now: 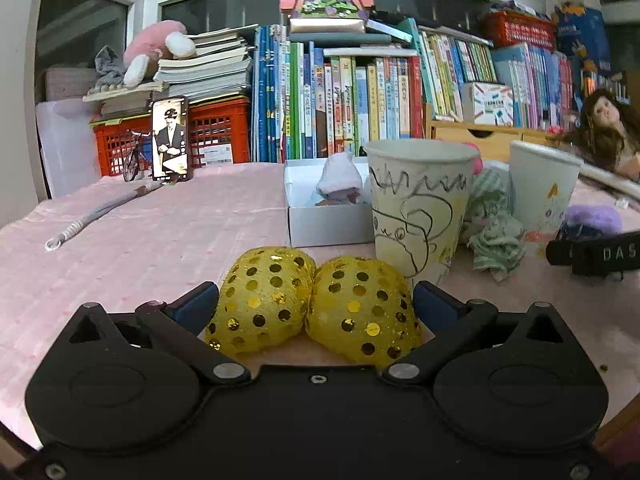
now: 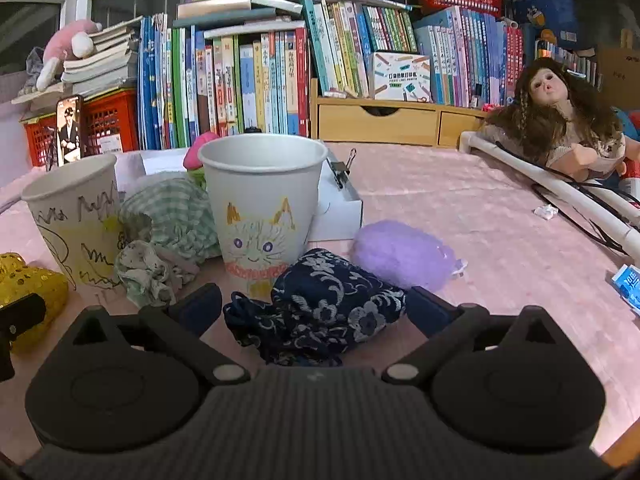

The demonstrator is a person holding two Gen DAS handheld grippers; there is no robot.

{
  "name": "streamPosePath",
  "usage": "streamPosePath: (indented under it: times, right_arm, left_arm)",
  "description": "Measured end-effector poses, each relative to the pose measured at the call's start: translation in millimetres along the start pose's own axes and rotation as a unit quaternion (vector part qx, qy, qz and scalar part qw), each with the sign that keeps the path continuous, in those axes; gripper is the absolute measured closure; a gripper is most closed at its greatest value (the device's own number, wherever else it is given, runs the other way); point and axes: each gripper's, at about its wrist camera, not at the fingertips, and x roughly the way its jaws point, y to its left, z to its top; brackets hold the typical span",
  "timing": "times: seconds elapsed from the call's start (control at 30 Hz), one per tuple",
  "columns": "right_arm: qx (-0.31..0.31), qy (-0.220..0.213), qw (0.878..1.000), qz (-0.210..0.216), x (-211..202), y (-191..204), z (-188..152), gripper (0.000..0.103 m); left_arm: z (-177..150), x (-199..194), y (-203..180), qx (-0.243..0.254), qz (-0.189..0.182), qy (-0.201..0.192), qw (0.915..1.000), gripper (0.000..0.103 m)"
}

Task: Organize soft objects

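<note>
Yellow sequined piece between left gripper fingers, perhaps touching both

A pink-clothed counter carries two drawn-on paper cups, a white box, a yellow sequined piece, navy floral cloth, and a purple puff at centre frame.

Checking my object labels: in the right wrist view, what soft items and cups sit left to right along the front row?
Yellow sequined piece → scribbled cup → green checked cloth → cat-face cup → purple fluffy item.
</note>
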Motion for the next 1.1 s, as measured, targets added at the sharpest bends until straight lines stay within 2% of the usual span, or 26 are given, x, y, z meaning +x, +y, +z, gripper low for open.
streamPosePath:
  times: [0.2, 0.3, 0.4, 0.5, 0.63, 0.83, 0.9, 0.97, 1.03, 1.1]
  right_arm:
    - [0.009, 0.011, 1.000, 0.005, 3, -3, 0, 0.001]
    - [0.012, 0.011, 1.000, 0.008, 1, -4, -2, 0.001]
    - [0.013, 0.012, 1.000, 0.009, 3, -5, -1, 0.001]
    - [0.011, 0.014, 1.000, 0.009, 4, -4, 0, 0.002]
    - [0.011, 0.016, 1.000, 0.007, 4, -4, 0, 0.003]
    - [0.008, 0.017, 1.000, 0.002, 6, -2, 0, 0.006]
    - [0.008, 0.018, 1.000, 0.001, 6, -3, 1, 0.008]
    - [0.008, 0.017, 1.000, -0.002, 6, -3, 0, 0.015]
    - [0.008, 0.014, 1.000, -0.009, 5, -4, -1, 0.022]
    - [0.014, 0.010, 1.000, -0.005, 4, -8, -3, 0.024]
  left_arm:
    - [4, -4, -2, -0.001, 0.012, 0.008, 0.9999, 0.000]
    - [8, -22, -6, 0.007, 0.030, -0.019, 0.9994, 0.000]
    - [7, -36, -16, 0.034, 0.023, -0.037, 0.9985, 0.000]
    - [8, -38, -26, 0.047, 0.016, -0.008, 0.9987, 0.003]
    - [3, -39, -37, 0.013, 0.014, 0.019, 0.9996, 0.006]
    - [4, -14, -46, -0.047, 0.056, 0.053, 0.9959, 0.030]
    - [4, -10, -45, -0.057, 0.069, 0.052, 0.9947, 0.033]
    - [4, -9, -44, -0.056, 0.079, 0.047, 0.9942, 0.054]
    - [4, -10, -40, -0.061, 0.073, 0.044, 0.9945, 0.057]
    - [4, -10, -35, -0.065, 0.064, 0.043, 0.9949, 0.060]
